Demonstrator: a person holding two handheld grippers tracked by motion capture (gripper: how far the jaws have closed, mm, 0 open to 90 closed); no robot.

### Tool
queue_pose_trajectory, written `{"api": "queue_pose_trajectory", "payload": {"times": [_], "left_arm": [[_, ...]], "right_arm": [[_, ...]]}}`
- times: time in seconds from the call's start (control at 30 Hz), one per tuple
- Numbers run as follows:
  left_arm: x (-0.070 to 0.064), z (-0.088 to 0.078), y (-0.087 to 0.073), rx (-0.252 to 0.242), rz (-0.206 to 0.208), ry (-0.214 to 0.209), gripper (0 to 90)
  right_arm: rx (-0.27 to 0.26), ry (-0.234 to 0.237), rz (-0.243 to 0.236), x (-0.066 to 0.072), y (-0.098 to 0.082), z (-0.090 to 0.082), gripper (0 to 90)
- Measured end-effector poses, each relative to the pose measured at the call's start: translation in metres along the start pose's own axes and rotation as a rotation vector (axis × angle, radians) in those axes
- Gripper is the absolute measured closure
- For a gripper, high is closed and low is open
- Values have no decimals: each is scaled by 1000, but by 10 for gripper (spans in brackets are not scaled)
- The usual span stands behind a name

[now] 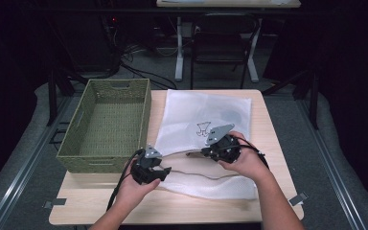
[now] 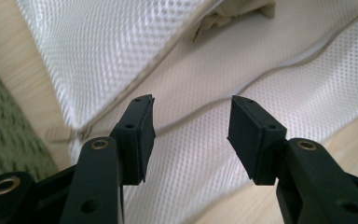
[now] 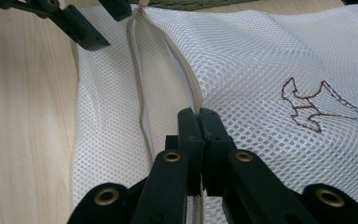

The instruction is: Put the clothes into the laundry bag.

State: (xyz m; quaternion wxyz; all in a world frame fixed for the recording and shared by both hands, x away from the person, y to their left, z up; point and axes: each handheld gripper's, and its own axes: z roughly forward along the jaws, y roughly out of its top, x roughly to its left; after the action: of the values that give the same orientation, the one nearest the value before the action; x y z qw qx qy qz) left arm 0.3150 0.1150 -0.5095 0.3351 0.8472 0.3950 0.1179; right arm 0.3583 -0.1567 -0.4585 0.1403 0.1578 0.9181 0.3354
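Note:
A white mesh bag [image 1: 201, 115] with a small embroidered figure [image 3: 317, 107] lies flat on the wooden table [image 1: 273, 143]. Its zipper [image 3: 186, 70] gapes along the near side. My right gripper [image 3: 199, 116] is shut on the upper zipper edge, and in the high view the right gripper [image 1: 203, 152] points left over the bag's middle. At the zipper's left end my left gripper [image 2: 191, 126] stands open just above the lower mesh flap [image 2: 205, 154], with nothing pinched. The zipper pull [image 2: 58, 135] lies to the left of its jaws. From above, the left gripper [image 1: 165, 171] sits at the bag's near left corner.
A green woven basket [image 1: 146, 115] stands on the table's left side, touching the bag's left edge. Bare tabletop runs along the front and right. Behind the table are a chair [image 1: 220, 43] and cables on the floor.

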Motion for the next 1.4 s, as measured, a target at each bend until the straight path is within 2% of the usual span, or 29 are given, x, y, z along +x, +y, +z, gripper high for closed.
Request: {"api": "queue_pose_trajectory", "payload": {"times": [0.23, 0.4, 0.63, 0.73, 0.93, 1.0, 1.1, 1.2, 1.27, 1.4], "left_arm": [[6, -13, -17, 3, -14, 25, 508], [7, -17, -28, 23, -25, 40, 507], [16, -14, -43, 49, -59, 64, 503], [19, -12, -47, 54, -78, 63, 500], [21, -5, -52, 63, -87, 52, 503], [21, -2, -54, 69, -82, 56, 571], [21, -1, -55, 85, -76, 41, 707], [21, 0, -56, 87, -73, 17, 803], [19, 1, -56, 96, -64, 3, 848], [14, 1, -57, 113, -47, -28, 864]], "right_arm": [[0, 0, 1, -1, -1, -1, 890], [0, 2, 2, -1, -2, -2, 890], [2, 3, 11, -1, -2, -1, 890], [4, 6, 9, -1, -3, -1, 890], [7, 7, 6, 0, -4, 0, 890], [11, 6, 6, 0, -4, 1, 890], [19, 7, 3, 1, -4, 2, 890], [28, 12, -7, 2, -4, 3, 890], [36, 19, -9, 2, -5, 3, 889], [53, 46, -16, 3, -9, 6, 889]]}}
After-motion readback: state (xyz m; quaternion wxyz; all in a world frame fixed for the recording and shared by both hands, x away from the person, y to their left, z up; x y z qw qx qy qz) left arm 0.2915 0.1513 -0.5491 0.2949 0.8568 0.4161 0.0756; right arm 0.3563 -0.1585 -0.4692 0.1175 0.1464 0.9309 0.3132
